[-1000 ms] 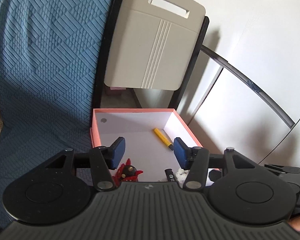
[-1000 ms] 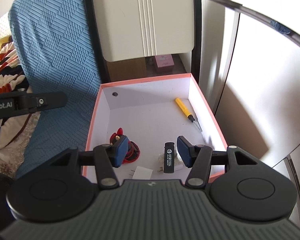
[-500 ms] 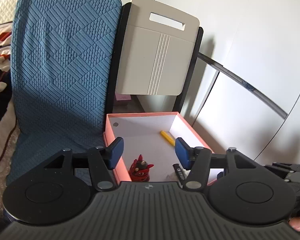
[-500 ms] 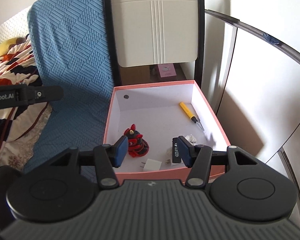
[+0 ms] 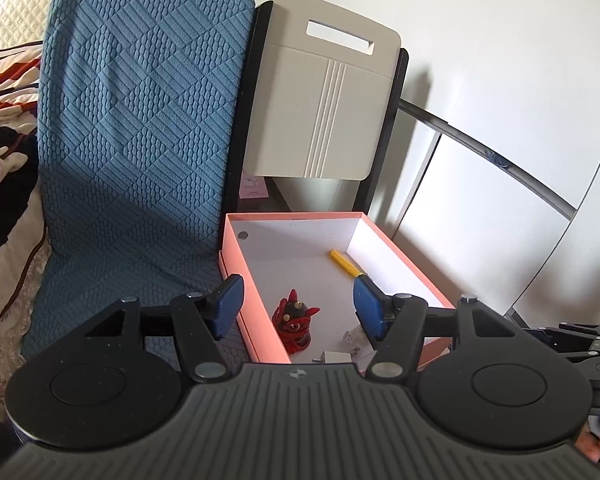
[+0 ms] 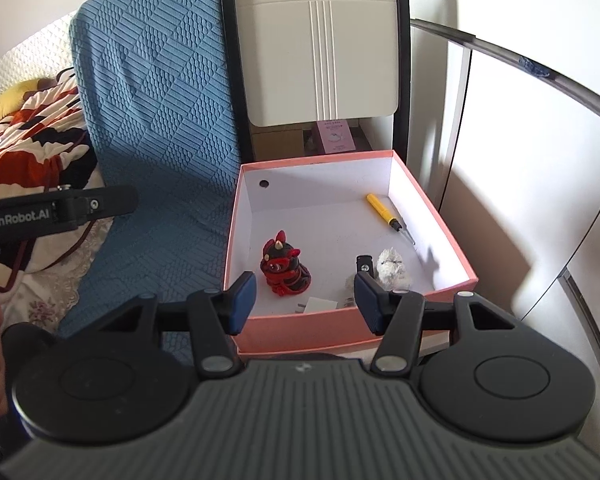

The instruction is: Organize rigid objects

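Note:
A pink box with a white inside stands on the floor; it also shows in the left wrist view. In it lie a red and black figurine, a yellow screwdriver, a black USB stick, a white fuzzy toy and a white plug. My left gripper is open and empty, above the box's near edge. My right gripper is open and empty, above the box's front wall.
A blue quilted cushion leans left of the box. A beige folding chair stands behind it. White cabinet doors are on the right. A patterned blanket lies at far left. The left gripper's arm crosses the right wrist view.
Both grippers have pulled back and up from inside the box; the box and its contents now show farther away. Both stay open and empty.

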Tool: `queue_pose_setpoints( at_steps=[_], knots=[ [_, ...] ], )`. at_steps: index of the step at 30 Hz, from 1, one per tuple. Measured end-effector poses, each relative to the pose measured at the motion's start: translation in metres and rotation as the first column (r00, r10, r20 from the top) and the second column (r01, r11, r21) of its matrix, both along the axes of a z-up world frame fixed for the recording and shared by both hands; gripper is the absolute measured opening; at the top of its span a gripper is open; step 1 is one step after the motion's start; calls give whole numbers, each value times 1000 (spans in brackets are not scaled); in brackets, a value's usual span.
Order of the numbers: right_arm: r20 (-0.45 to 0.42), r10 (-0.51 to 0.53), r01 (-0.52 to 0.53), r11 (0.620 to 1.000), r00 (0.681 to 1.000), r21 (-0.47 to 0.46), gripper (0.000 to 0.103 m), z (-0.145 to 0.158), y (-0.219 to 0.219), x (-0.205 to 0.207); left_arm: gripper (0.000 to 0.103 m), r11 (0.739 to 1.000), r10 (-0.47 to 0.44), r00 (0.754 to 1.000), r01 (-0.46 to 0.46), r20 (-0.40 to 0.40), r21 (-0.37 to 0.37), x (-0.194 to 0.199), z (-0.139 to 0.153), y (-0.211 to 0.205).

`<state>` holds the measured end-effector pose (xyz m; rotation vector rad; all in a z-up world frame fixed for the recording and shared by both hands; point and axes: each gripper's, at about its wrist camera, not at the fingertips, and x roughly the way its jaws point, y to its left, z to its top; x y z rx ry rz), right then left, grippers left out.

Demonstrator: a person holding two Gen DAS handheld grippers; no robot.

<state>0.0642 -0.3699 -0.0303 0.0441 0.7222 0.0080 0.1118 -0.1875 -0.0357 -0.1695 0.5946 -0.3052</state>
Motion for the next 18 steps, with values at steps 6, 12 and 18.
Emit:
queue_pose_setpoints(
  at_steps=[6,12,18],
  knots=[
    [-7,-10,10,1000,1000,16,57,-13,3,-9,67,1000,3,999,-3,-40,6,0,-16,7],
    [-12,-14,14,1000,1000,12,57,-25,2,-13,67,1000,3,998,-3,-60,-2,2,-29,10],
    [-11,-35,35,999,999,24,57,-37,-3,-13,67,1000,4,998,-4,-57,-2,4,-36,12]
  ],
)
